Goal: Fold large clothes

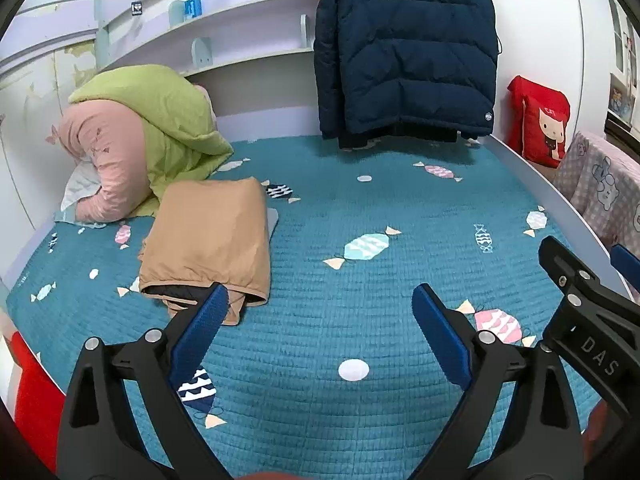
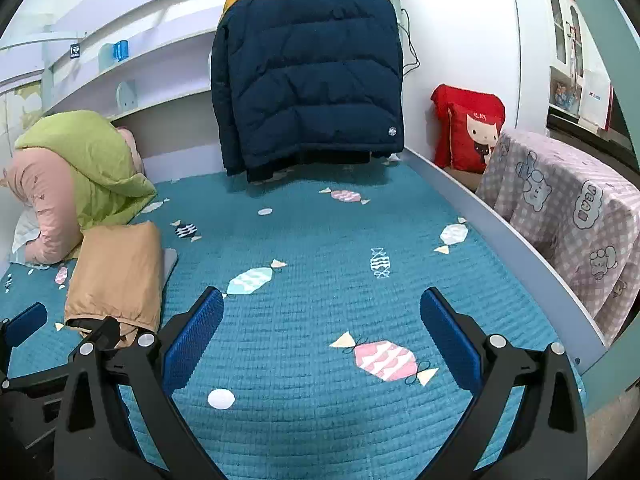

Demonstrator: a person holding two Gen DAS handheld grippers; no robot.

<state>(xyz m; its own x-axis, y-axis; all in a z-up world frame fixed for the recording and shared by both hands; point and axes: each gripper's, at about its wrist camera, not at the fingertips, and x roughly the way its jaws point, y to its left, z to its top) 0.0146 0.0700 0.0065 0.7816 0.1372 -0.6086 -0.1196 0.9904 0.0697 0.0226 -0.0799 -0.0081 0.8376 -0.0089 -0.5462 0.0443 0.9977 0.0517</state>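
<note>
While both claws hover over the bed with their blue ribbed pads spread apart and nothing between them, the folded tan garment of smooth, slightly crinkled fabric (image 1: 208, 244) lies flat on the teal quilted bedspread (image 1: 360, 300). It forms a neat rectangular bundle with a dark lining showing at its near, elasticated hem. In the left wrist view the left claw (image 1: 320, 320) sits low over the spread, and its left pad overlaps the near corner of the tan bundle in the picture; whether they touch I cannot tell. The right claw (image 2: 322, 320) hangs over bare quilt, with the tan garment well off to its left.

A puffy navy down jacket with a mustard-yellow yoke (image 1: 404, 52) hangs at the far end of the bed, its horizontal quilted channels plump and creased, its hem just above the spread. The bedspread is stitched in fine rows and printed with pastel sweets and white dots. At the far left corner a rumpled lime-green and pink quilt (image 1: 148, 136) is heaped against the wall. White curved shelves (image 1: 240, 20) run along the back wall. Beyond the bed's white side rail, a red cushion with a cartoon girl (image 1: 540, 120) stands upright beside a lilac checked cloth printed with bears (image 2: 568, 216).
</note>
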